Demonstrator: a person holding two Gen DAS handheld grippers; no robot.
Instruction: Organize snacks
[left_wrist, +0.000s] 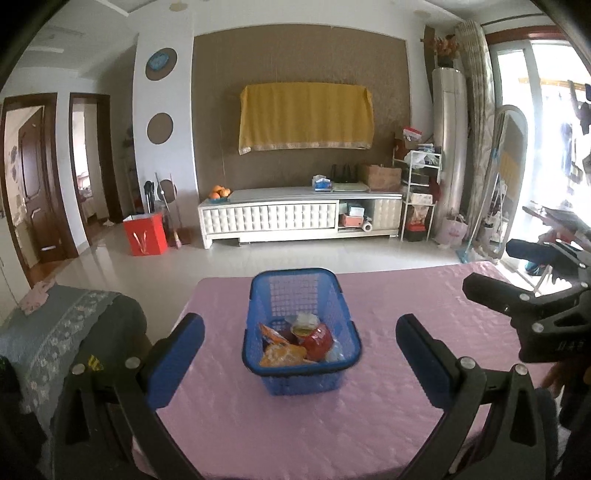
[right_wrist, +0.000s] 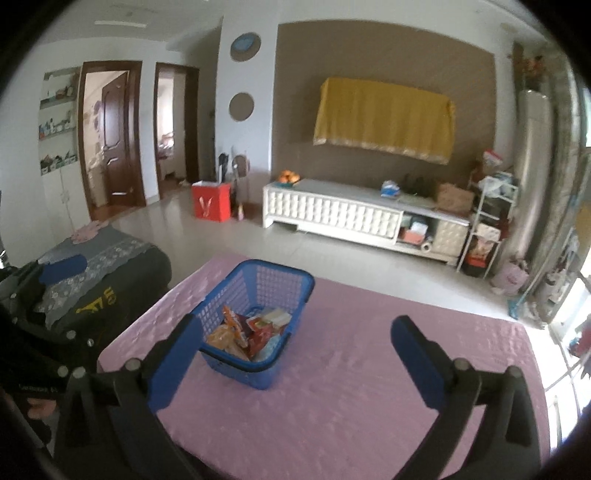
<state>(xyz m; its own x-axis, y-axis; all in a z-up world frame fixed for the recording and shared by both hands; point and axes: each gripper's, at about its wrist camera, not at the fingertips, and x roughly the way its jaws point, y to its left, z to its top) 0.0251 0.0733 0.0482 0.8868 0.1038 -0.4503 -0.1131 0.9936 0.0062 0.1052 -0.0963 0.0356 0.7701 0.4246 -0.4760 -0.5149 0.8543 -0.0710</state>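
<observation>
A blue plastic basket (left_wrist: 295, 288) stands on the pink tablecloth (left_wrist: 295, 424) and holds several snack packets (left_wrist: 306, 341), orange, red and pale ones. My left gripper (left_wrist: 300, 332) is open and empty, held above the table with the basket between its blue pads. The right gripper shows at the right edge of the left wrist view (left_wrist: 517, 291). In the right wrist view the basket (right_wrist: 258, 280) sits left of centre with the snacks (right_wrist: 247, 334) inside. My right gripper (right_wrist: 295, 336) is open and empty, its left pad just in front of the basket's near corner.
A sofa arm with a lace cover (left_wrist: 66, 332) stands left of the table. Beyond the table's far edge lie a tiled floor, a white TV cabinet (left_wrist: 299, 218) and a red bag (left_wrist: 144, 234). A shelf rack (left_wrist: 419, 195) stands at the right.
</observation>
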